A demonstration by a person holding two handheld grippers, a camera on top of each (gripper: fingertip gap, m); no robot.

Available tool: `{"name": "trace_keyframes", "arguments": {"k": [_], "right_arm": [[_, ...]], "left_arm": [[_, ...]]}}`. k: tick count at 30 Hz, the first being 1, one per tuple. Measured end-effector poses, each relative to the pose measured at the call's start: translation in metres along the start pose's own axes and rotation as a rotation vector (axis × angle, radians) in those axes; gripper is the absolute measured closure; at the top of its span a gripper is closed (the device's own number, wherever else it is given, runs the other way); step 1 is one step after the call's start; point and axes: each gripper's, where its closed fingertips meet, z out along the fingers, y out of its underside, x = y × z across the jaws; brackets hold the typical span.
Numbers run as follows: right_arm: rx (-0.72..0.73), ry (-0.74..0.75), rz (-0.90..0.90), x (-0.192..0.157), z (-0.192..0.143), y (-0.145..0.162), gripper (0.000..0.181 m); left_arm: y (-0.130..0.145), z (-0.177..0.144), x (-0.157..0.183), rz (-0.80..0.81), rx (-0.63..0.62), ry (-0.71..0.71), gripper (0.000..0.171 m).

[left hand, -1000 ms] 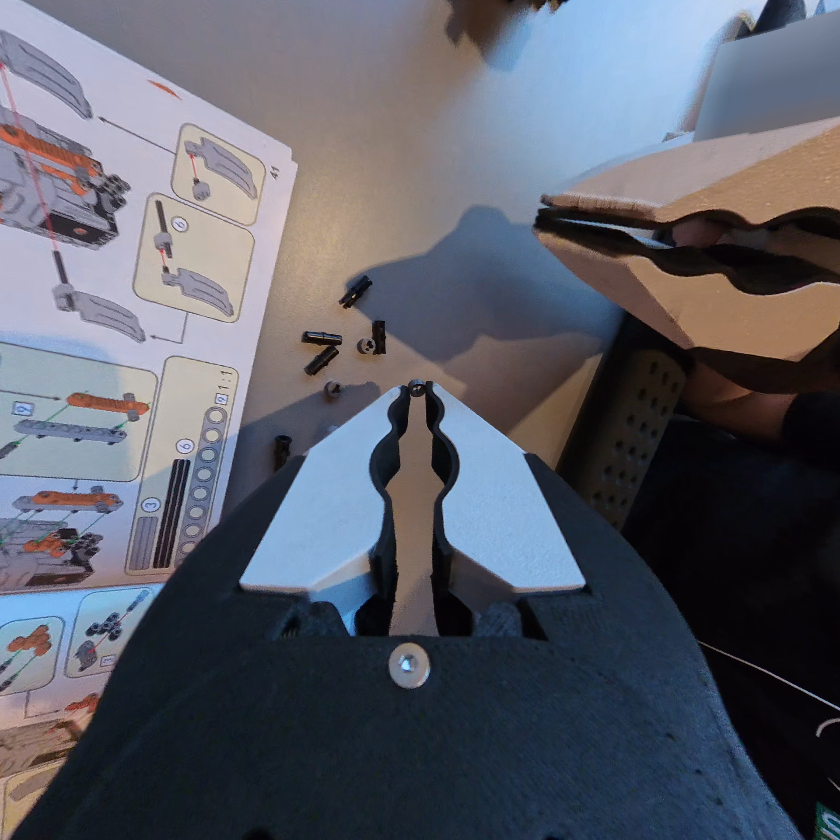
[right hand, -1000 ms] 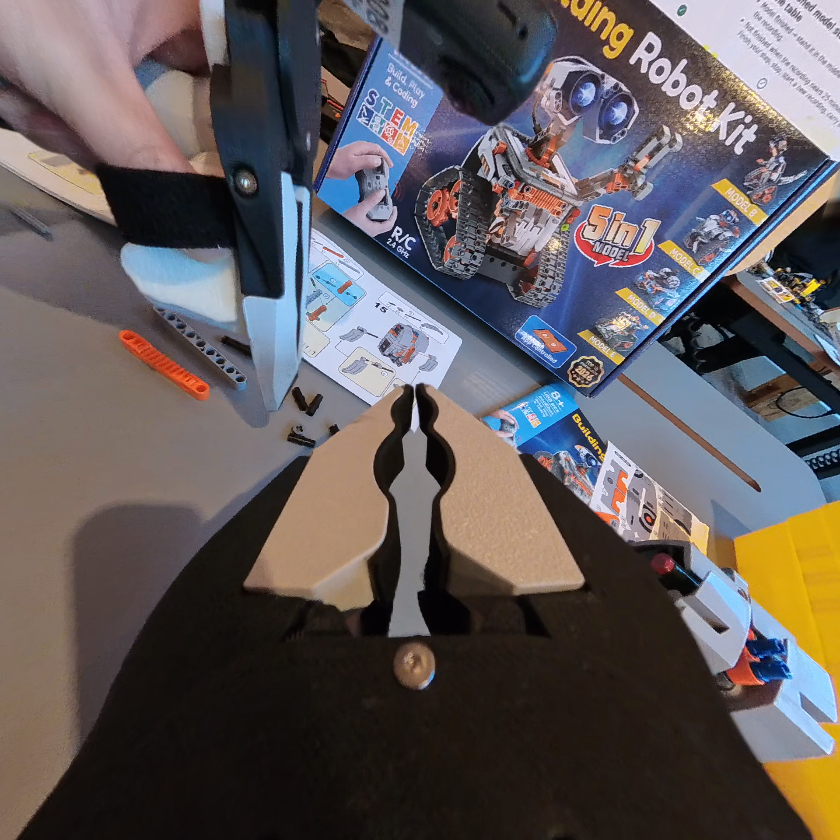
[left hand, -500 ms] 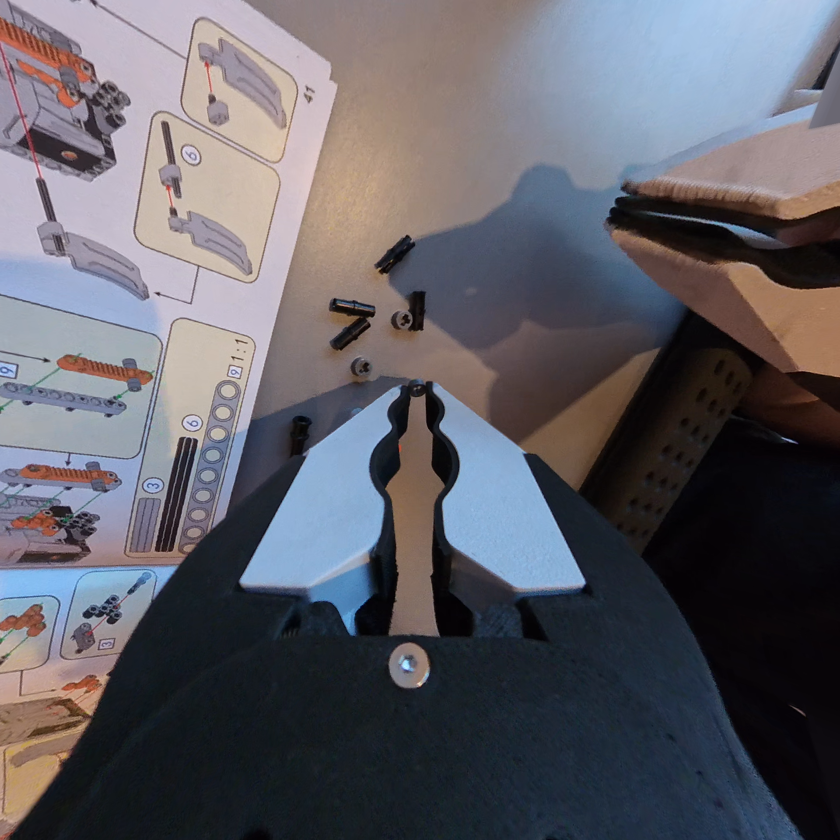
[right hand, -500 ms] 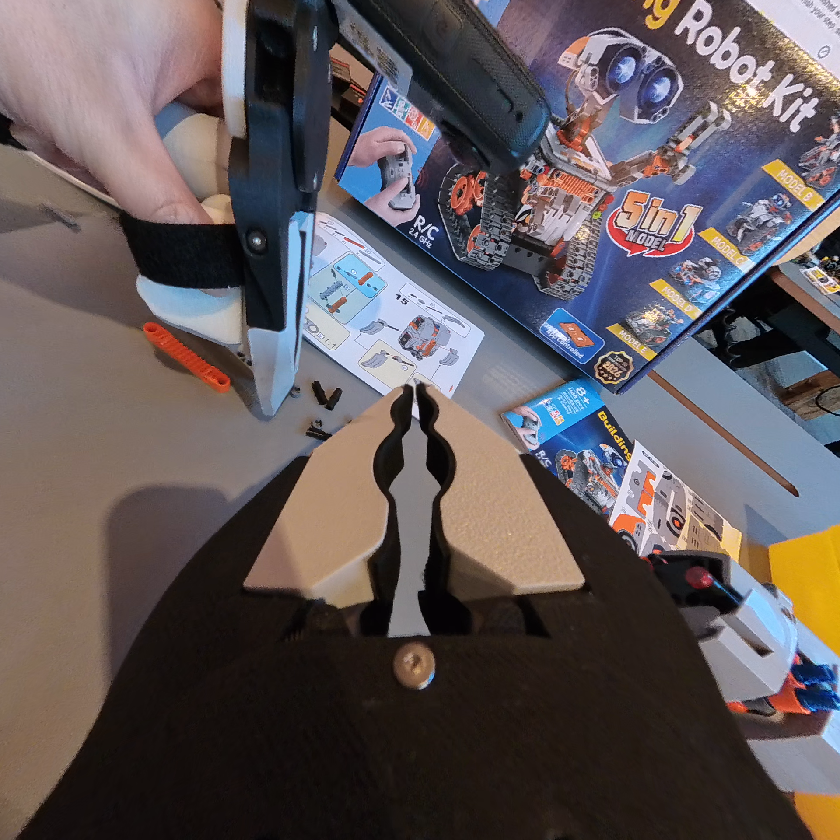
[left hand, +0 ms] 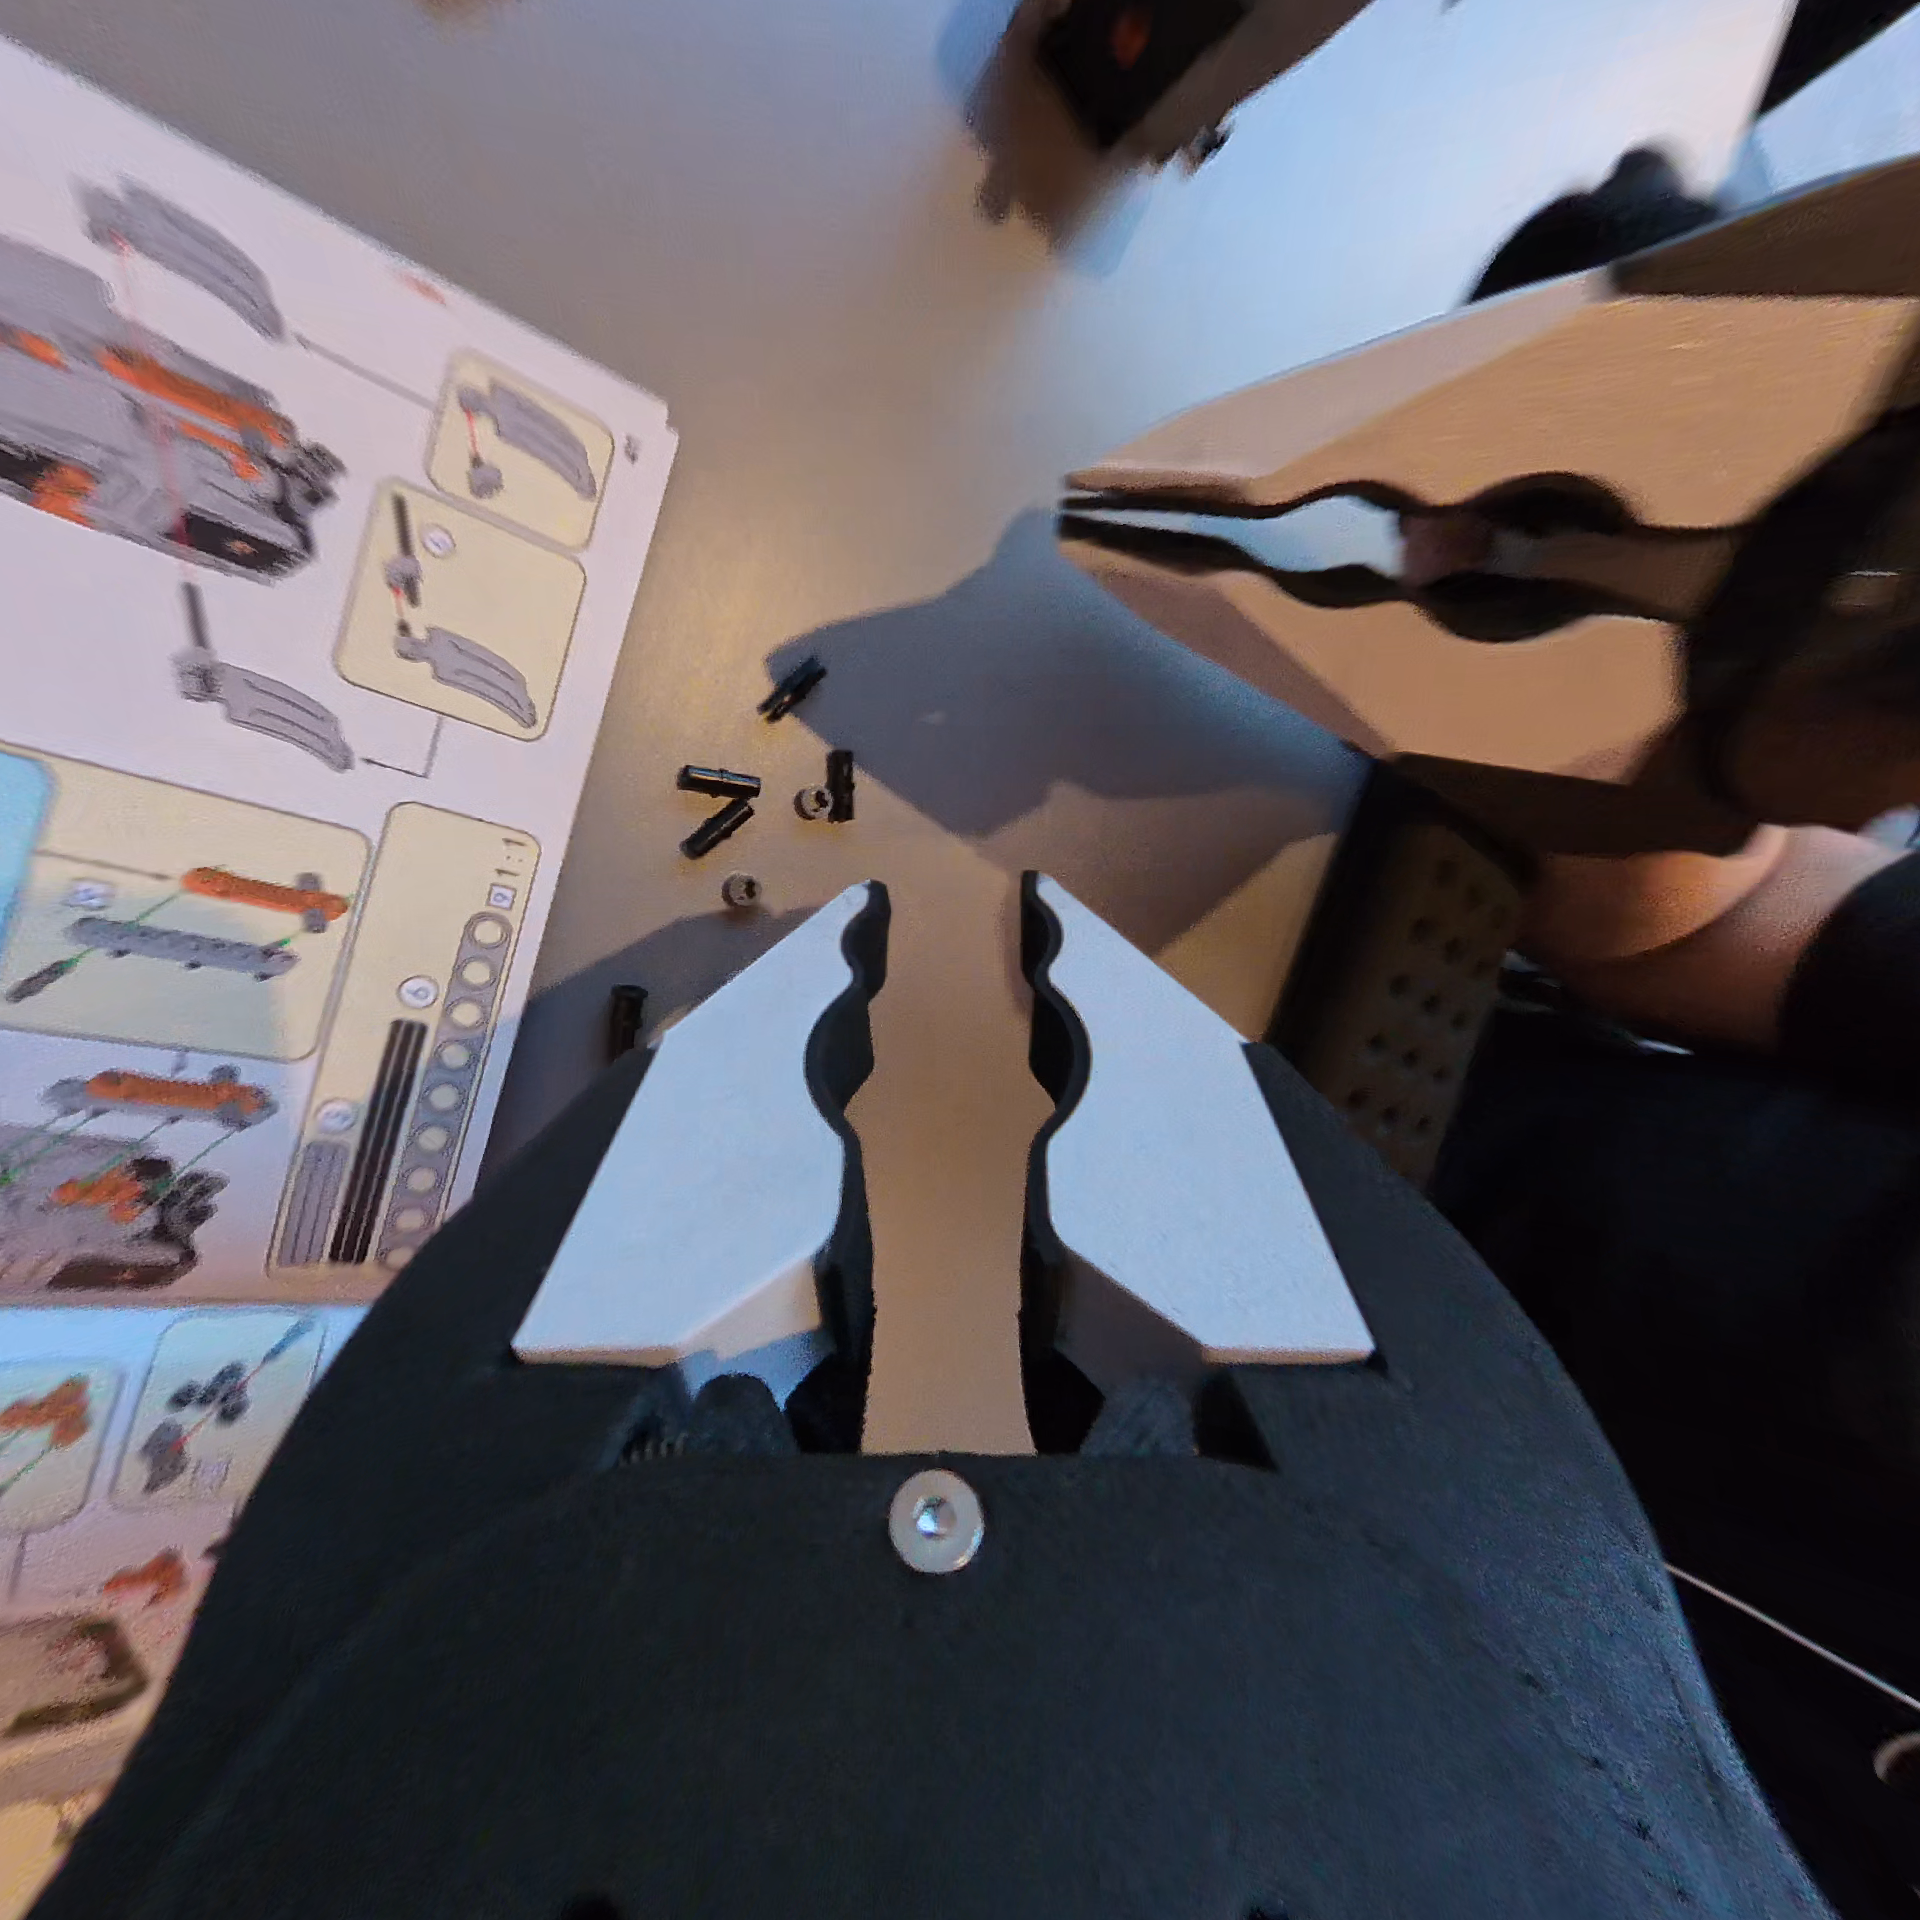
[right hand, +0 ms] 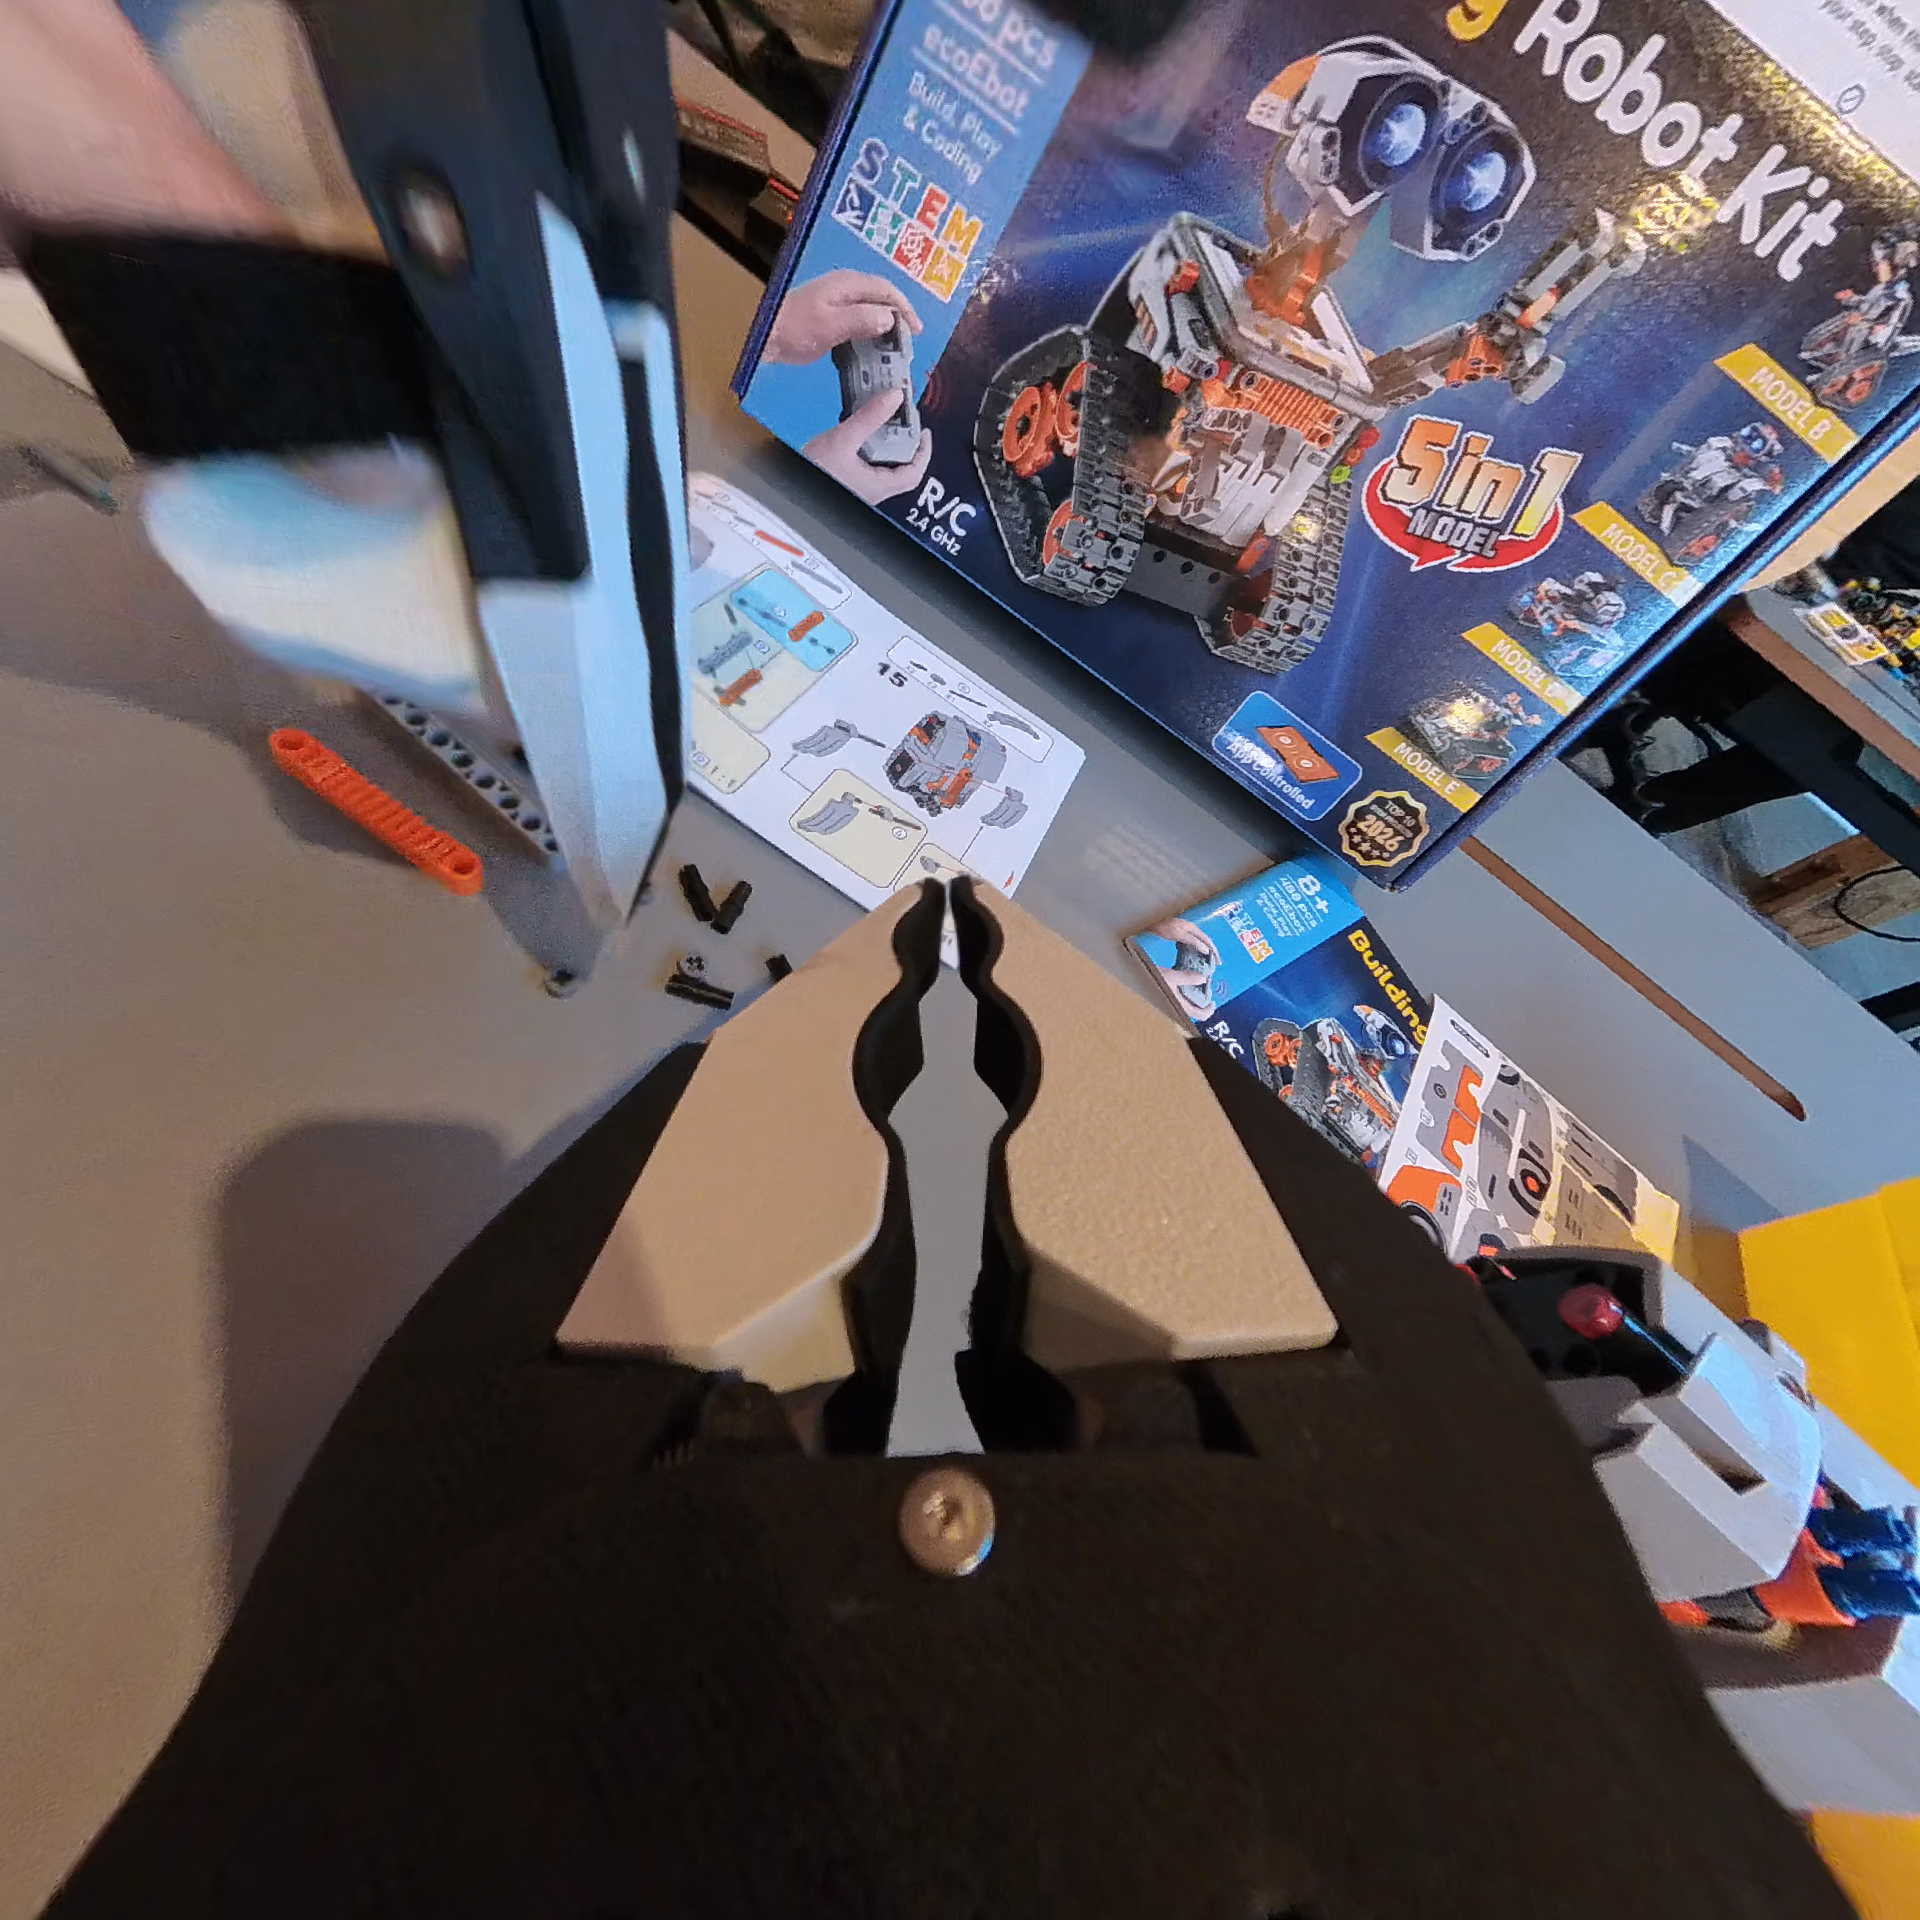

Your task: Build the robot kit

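Fingers apart and empty on our left gripper, right gripper nearly closed, empty; a careless sweep could scatter those pins.

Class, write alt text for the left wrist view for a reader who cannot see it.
The left gripper, its white fingers apart and empty, hovers over a grey table just short of a scatter of small black pins. An open instruction booklet lies to the left, and the right gripper, fingers nearly together, reaches in from the right.
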Motion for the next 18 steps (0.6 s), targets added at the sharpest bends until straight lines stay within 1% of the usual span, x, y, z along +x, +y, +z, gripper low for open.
{"name": "trace_keyframes", "arguments": {"k": [3,5,7,9,12,13,14,16,18], "right_arm": [[0.009,0.008,0.012,0.003,-0.001,0.0,0.181],[0.018,0.008,0.01,0.003,-0.001,-0.002,0.18],[0.031,0.007,0.002,0.001,-0.001,-0.005,0.181],[0.041,0.01,-0.007,-0.001,-0.001,-0.007,0.18],[0.079,0.015,0.001,-0.001,-0.002,-0.012,0.18],[0.098,0.016,0.012,0.0,-0.002,-0.014,0.18],[0.121,0.019,0.026,0.001,-0.001,-0.017,0.179],[0.19,0.018,0.054,0.003,0.0,-0.023,0.176],[0.259,0.016,0.067,0.005,0.003,-0.028,0.167]], "left_arm": [[-0.01,-0.046,0.011,0.039,0.156,-0.02,0.154],[-0.011,-0.085,0.017,0.053,0.311,-0.039,0.157],[-0.006,-0.129,0.024,0.052,0.489,-0.04,0.159],[0.011,-0.176,0.026,0.037,0.673,-0.057,0.159],[0.055,-0.239,0.01,-0.024,0.917,-0.176,0.161],[0.072,-0.252,0.003,-0.062,0.972,-0.206,0.158],[0.086,-0.258,0.0,-0.093,1.006,-0.21,0.155],[0.105,-0.255,0.004,-0.1,1.039,-0.163,0.151],[0.117,-0.245,0.012,-0.06,1.064,-0.133,0.149]]}}
